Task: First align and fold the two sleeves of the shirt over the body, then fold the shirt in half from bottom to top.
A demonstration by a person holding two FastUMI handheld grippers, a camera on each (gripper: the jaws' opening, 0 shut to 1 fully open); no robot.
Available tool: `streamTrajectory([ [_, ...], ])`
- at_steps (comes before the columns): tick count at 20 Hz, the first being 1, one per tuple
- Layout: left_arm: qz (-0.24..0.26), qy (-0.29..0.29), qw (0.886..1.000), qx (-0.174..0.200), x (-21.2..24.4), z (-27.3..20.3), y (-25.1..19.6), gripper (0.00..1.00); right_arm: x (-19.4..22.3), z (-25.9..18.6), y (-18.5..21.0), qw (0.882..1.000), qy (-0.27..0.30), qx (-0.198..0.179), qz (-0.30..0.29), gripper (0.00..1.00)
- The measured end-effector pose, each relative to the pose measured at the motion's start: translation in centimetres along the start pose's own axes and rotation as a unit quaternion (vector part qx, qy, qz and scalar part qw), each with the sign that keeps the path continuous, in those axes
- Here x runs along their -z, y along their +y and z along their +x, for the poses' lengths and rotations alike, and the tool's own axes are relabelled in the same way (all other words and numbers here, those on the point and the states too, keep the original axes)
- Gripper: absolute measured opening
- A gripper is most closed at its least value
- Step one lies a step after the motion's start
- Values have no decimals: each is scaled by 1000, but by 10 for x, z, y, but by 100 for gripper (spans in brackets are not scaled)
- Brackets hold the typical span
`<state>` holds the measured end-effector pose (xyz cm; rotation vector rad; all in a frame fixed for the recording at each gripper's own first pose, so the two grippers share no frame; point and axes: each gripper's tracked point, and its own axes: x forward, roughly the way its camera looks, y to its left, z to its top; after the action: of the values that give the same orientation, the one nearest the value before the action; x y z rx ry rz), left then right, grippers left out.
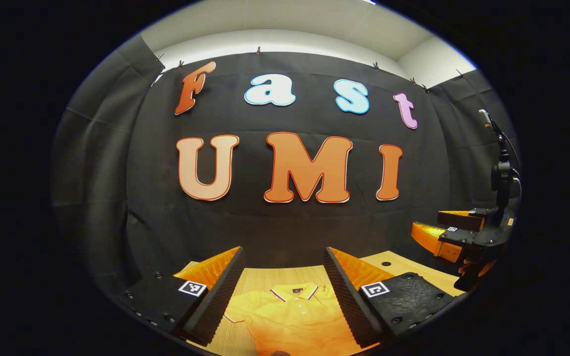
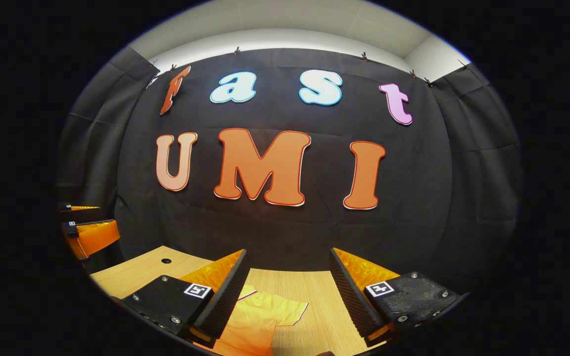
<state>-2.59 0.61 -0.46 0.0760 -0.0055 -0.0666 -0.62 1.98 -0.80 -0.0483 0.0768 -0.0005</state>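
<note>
An orange polo shirt [image 1: 292,316] lies flat on the wooden table [image 1: 275,277], its collar toward the booth wall. My left gripper [image 1: 282,257] hangs open above the collar and chest, nothing between its fingers. In the right gripper view a short sleeve of the shirt [image 2: 265,316] spreads out on the table [image 2: 305,291]. My right gripper [image 2: 287,257] is open above that sleeve, holding nothing. The right gripper [image 1: 455,232] also shows far right in the left gripper view, and the left gripper [image 2: 84,230] shows at the left edge of the right gripper view.
The black cloth wall stands close behind the table's far edge. Small round holes sit in the tabletop [image 1: 386,264] [image 2: 166,260]. Bare wood lies right of the sleeve [image 2: 314,316].
</note>
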Motion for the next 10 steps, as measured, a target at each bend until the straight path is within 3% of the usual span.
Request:
streamTrajectory([
  [10, -4, 6, 1000, 17, 13, -27, 41, 97, 16, 2, 1, 997, 40, 57, -28, 98],
])
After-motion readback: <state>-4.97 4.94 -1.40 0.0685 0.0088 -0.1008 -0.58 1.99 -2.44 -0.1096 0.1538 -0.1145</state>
